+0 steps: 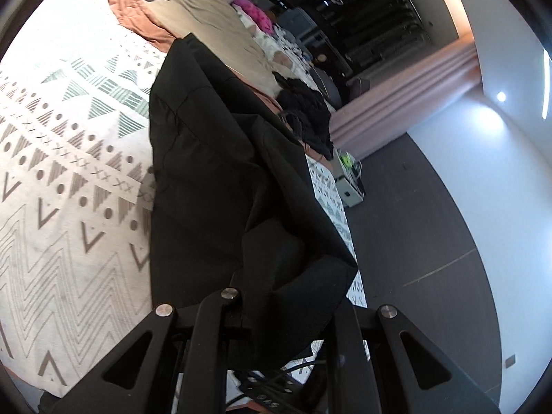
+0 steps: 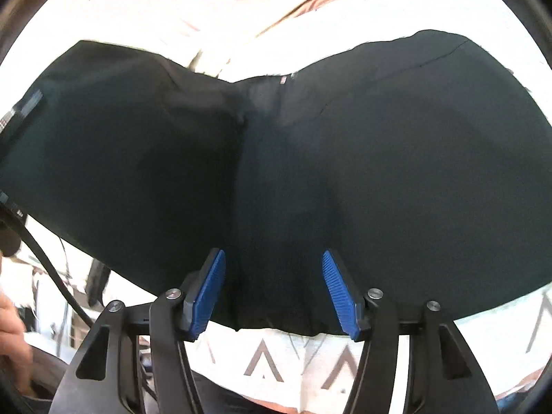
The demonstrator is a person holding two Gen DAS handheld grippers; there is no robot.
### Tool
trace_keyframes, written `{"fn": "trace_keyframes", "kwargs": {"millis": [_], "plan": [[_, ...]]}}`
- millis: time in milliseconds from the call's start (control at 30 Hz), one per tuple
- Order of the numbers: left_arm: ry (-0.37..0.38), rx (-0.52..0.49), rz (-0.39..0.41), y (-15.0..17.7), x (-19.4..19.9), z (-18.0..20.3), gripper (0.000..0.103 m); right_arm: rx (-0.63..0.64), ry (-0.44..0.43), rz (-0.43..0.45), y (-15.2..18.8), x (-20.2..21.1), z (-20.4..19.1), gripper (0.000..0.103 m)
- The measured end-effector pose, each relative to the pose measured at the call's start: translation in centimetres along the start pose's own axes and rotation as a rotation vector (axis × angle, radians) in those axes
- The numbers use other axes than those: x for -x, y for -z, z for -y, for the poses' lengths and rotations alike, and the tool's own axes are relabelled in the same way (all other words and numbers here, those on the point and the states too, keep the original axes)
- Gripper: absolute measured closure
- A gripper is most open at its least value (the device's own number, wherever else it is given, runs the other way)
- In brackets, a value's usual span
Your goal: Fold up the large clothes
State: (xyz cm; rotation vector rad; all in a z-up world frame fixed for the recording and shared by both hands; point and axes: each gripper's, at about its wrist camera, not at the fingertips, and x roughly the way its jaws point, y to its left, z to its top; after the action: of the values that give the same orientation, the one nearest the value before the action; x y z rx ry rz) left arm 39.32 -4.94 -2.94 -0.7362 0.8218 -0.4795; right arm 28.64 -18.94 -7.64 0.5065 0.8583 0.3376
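Left wrist view: the left hand-held gripper (image 1: 276, 310) is clamped narrow on a fold of the black garment (image 1: 214, 172), which lies along a bed under a white geometric-patterned bedspread (image 1: 69, 172). Beige and terracotta bedding (image 1: 207, 24) is heaped beyond; pink curtains (image 1: 407, 93) meet a dark floor (image 1: 414, 224).

Right wrist view: the right hand-held gripper (image 2: 274, 289) stands half-wide, blue pads (image 2: 336, 289) apart over the garment's near hem, gripping nothing.

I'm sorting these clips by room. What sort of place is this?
Most likely a bedroom: a bed under a patterned bedspread, pink curtains, and clothes piled beyond the black garment.
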Motion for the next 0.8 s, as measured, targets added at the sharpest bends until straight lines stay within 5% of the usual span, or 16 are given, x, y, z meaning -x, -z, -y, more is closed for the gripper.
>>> {"fn": "trace_keyframes", "kwargs": {"millis": [467,800], "plan": [[-0.019,-0.100,-0.238,5.5,-10.4,5.7,0.089,-0.216,0.074,0.168,1.4,12.1,10.8,0.046],[-0.125,-0.199,-0.448,12.6,-17.9,7.9,0.089,-0.363,0.119,0.186,3.7,15.6,14.8,0.042]]}}
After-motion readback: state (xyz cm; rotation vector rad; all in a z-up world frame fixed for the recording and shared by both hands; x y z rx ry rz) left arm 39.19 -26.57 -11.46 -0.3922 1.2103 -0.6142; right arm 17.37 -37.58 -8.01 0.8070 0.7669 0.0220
